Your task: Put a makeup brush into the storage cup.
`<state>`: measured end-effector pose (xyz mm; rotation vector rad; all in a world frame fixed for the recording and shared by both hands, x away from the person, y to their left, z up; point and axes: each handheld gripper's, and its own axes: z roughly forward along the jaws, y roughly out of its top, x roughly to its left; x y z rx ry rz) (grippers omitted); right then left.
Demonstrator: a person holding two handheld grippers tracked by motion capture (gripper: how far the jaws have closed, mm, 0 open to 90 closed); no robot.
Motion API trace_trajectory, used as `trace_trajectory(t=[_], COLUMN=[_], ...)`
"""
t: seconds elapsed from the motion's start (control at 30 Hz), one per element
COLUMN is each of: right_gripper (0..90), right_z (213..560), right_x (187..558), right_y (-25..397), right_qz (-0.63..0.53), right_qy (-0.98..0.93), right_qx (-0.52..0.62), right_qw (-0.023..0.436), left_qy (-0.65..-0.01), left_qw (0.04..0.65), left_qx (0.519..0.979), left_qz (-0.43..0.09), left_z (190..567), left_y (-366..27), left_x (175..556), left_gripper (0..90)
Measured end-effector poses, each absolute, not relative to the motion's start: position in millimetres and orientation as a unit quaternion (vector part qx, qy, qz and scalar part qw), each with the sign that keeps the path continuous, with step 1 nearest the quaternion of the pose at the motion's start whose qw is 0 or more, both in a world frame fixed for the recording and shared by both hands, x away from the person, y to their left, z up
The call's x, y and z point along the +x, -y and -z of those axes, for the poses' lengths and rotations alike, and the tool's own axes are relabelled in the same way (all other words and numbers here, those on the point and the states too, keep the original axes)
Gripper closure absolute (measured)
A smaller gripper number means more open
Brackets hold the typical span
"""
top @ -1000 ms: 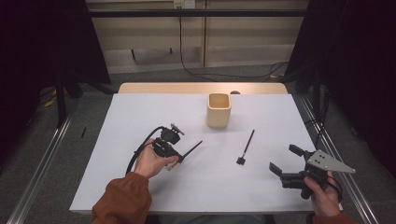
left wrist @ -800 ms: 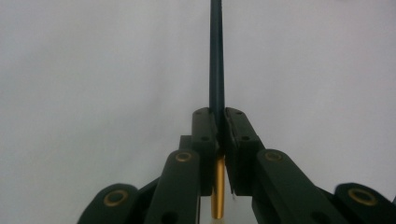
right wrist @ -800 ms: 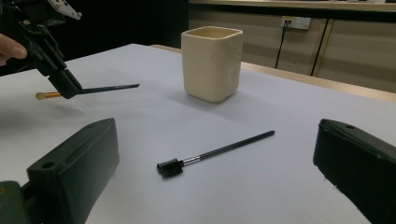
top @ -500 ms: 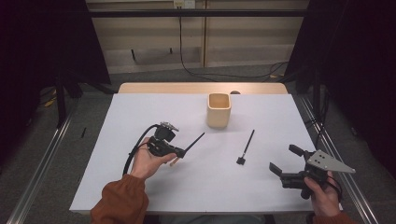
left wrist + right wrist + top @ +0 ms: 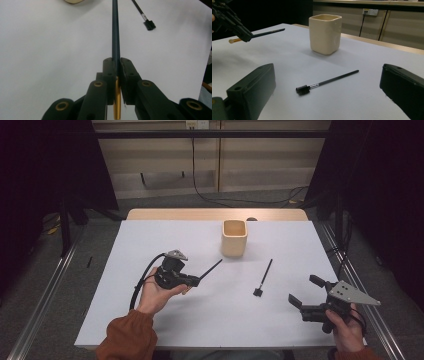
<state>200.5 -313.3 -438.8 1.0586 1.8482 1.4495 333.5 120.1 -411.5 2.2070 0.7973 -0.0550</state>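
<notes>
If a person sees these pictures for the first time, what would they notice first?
Probably the cream square ceramic cup standing at the far middle of the white table. Next, the left gripper, shut on a thin dark brush with a gold end, and a small black spoolie brush lying flat nearby.

Even overhead light brightens the white bench (image 5: 220, 320); surroundings stay dark, shadows soft, near tool jaws blurred.

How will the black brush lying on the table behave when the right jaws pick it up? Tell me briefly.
The brush looks thin and straight, so probably stiff and light. Its round handle lies flat on the white table; it may roll if nudged. The slim shaft could slip between the open jaws of the right gripper.
</notes>
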Motion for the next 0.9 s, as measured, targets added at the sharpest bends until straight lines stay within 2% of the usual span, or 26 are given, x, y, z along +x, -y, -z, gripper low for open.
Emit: trace_trajectory(t=[0.33, 0.9], right_gripper=[0.0, 0.0], right_z=[439, 439], right_x=[200, 200], right_y=[313, 313], right_qz=[-0.541, -0.542], right_qy=[-0.689, -0.688], right_qx=[0.395, 0.394], right_qw=[0.278, 0.278], left_qy=[-0.285, -0.25], left_qw=[0.451, 0.512], left_qx=[0.846, 0.822], left_qz=[0.0, -0.005], left_z=[399, 384], left_y=[-128, -132], left_x=[328, 320], left_gripper=[83.6, 83.6])
